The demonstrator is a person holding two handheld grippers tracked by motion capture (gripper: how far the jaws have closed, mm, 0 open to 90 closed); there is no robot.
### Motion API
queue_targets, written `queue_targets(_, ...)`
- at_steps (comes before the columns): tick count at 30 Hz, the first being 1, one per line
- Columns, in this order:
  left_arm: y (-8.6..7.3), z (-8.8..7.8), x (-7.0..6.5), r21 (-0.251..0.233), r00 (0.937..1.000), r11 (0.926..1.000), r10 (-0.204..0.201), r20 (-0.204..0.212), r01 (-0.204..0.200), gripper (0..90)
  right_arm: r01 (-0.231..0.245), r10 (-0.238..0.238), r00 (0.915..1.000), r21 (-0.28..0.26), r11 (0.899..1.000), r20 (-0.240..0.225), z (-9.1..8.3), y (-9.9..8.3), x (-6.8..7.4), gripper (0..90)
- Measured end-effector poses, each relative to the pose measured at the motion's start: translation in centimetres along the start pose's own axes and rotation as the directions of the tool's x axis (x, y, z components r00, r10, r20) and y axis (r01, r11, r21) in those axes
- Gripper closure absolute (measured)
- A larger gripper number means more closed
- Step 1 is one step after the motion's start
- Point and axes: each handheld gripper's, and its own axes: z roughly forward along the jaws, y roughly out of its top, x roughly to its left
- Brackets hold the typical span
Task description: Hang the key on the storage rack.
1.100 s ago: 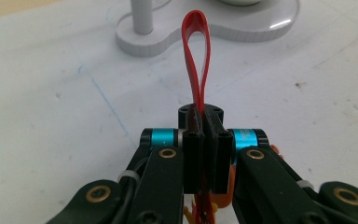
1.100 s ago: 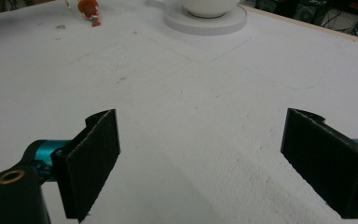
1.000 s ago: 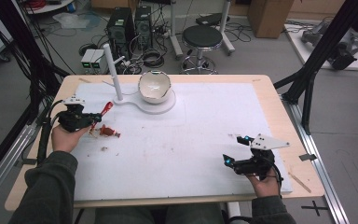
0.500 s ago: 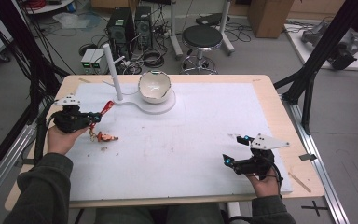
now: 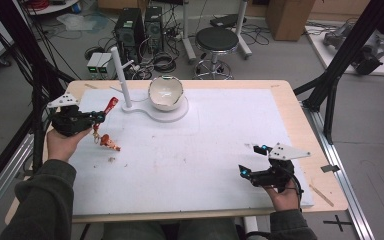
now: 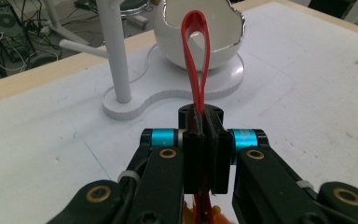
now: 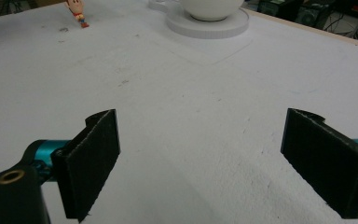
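Observation:
My left gripper (image 5: pixel 100 116) is shut on a red strap loop (image 5: pixel 111 106) at the table's left side. In the left gripper view the red strap loop (image 6: pixel 196 60) stands up out of the closed jaws (image 6: pixel 201 116), pointing toward the white post (image 6: pixel 115 51) and the white bowl (image 6: pixel 205 42). A small figurine (image 5: pixel 109 143) dangles on a cord below the gripper, close to the mat. Whether it touches the mat is unclear. My right gripper (image 5: pixel 250 160) rests open near the front right, with nothing between its jaws (image 7: pixel 200 163).
A white stand (image 5: pixel 172 114) at the back centre carries the upright post (image 5: pixel 120 75) and the bowl (image 5: pixel 165 93). A white mat (image 5: pixel 200 150) covers the wooden table. The figurine (image 7: pixel 78 13) appears far off in the right gripper view.
My left gripper has risen slightly with the red strap, and the figurine under it has shifted a little. The right gripper has stayed still.

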Motion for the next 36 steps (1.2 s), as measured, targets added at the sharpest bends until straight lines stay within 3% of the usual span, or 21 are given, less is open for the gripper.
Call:
queue_targets(13,2.2,0.6,0.5,-0.041,0.9994,0.9991,-0.006,-0.035,0.005,86.5,0.003,-0.003,1.0,-0.008,1.0,0.001,0.0,0.2,0.0,10.6)
queue_targets(16,2.2,0.7,0.8,-0.054,0.9985,0.9982,-0.027,-0.048,0.024,86.6,-0.003,0.004,1.0,-0.006,1.0,0.0,0.0,0.2,0.0,10.6)
queue_targets(28,3.5,2.1,1.0,-0.038,0.9941,0.999,-0.028,-0.105,0.024,86.5,0.006,-0.006,1.0,-0.011,1.0,-0.003,0.1,0.2,-0.1,10.6)
queue_targets(36,3.3,3.1,1.2,-0.004,0.9896,0.9992,-0.041,-0.138,0.04,86.5,0.002,-0.002,1.0,-0.009,1.0,-0.006,0.1,0.2,-0.1,10.6)
